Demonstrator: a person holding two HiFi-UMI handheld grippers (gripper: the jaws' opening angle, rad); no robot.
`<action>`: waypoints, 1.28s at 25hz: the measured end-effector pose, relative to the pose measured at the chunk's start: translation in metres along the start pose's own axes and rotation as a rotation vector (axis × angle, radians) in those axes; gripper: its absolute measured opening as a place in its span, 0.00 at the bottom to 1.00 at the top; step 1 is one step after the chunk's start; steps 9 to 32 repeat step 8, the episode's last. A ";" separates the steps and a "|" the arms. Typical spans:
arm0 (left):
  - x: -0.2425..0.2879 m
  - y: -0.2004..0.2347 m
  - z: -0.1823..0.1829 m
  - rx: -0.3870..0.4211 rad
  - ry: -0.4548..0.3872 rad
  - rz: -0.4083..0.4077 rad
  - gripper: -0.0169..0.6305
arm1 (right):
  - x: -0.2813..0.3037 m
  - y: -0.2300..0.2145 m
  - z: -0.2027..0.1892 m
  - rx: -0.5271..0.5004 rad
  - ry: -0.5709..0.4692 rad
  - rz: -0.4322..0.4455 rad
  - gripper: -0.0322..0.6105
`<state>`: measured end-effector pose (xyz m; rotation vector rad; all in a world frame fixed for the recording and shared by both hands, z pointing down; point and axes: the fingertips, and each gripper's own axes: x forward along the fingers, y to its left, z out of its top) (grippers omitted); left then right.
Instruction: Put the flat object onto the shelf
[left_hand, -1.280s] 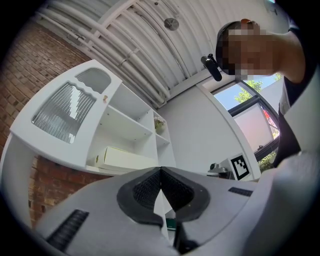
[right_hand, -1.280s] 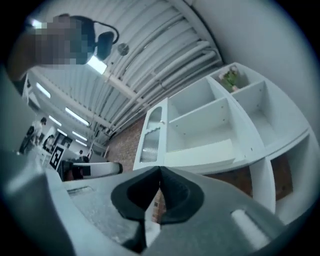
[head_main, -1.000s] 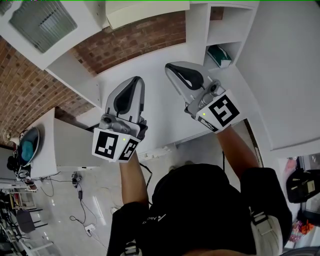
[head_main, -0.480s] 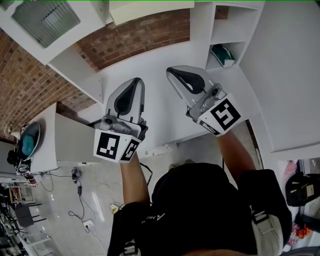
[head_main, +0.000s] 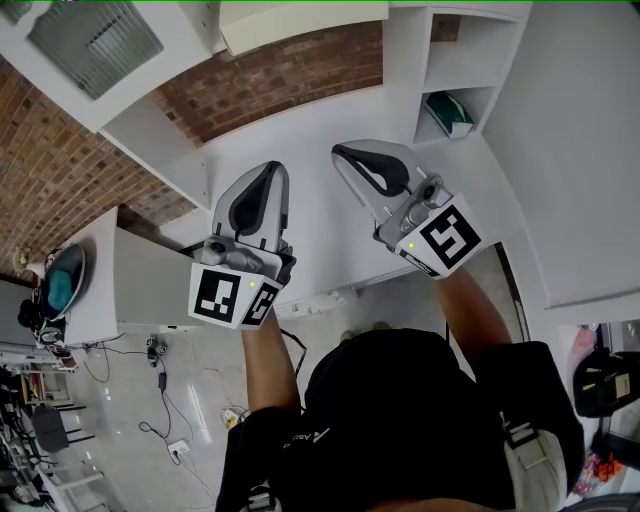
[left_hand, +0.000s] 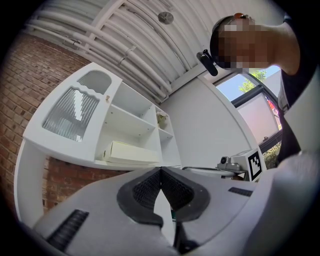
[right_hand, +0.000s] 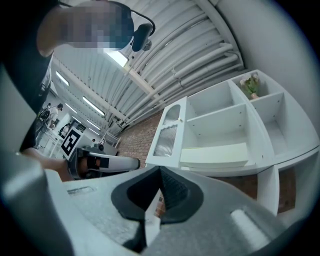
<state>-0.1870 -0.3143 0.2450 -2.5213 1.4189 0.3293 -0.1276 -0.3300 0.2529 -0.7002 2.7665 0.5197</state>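
Left gripper (head_main: 267, 170) and right gripper (head_main: 343, 151), both closed, face the shelf (head_main: 403, 52)

brick wall (head_main: 60, 180) | floor cables (head_main: 160, 385) | teal obj (head_main: 62, 283) on side table (head_main: 100, 295)

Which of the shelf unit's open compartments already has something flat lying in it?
The wide lower compartment beside the ribbed glass door: a flat cream box lies in it. The one above is bare; the small corner one holds a plant.

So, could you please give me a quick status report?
Left claw shut, empty. Right claw shut, empty. Flat cream box lying on white shelf. Nothing blocking it.
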 end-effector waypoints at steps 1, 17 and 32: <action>0.001 0.000 0.000 0.000 0.000 -0.001 0.02 | 0.000 -0.001 0.000 0.000 0.000 0.000 0.05; 0.003 -0.003 0.000 0.002 0.002 -0.002 0.02 | -0.004 -0.003 0.000 0.002 -0.002 0.000 0.05; 0.003 -0.003 0.000 0.002 0.002 -0.002 0.02 | -0.004 -0.003 0.000 0.002 -0.002 0.000 0.05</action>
